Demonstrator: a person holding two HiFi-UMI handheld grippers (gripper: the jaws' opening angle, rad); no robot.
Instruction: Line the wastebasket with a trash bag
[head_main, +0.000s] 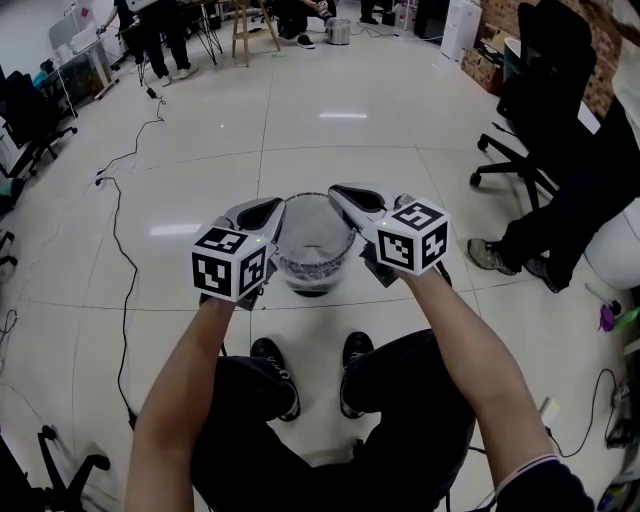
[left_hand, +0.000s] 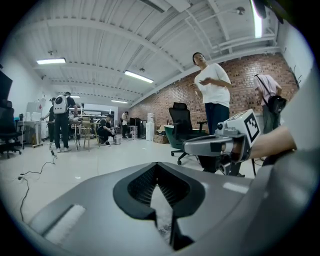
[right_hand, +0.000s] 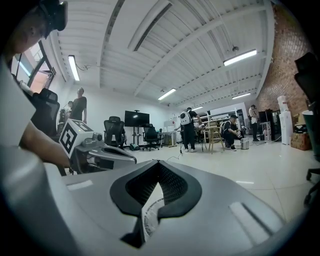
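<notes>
Two tools, left gripper (head_main: 270, 208) and right gripper (head_main: 345, 195), jaws fully together at one wastebasket (head_main: 312, 290) rim, perhaps pinching one trash bag (head_main: 310, 262).

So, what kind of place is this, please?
Most likely a large shared office or lab workspace: a rolling office chair, an exposed brick wall and a screen beside more chairs.

A black office chair (head_main: 540, 90) stood at right beside a bystander (head_main: 590, 190) in dark trousers; black cables (head_main: 133, 265) trailed over the pale floor (head_main: 340, 150) at left, and a wooden stool (head_main: 250, 25) and metal pot (head_main: 338, 31) sat far back
</notes>
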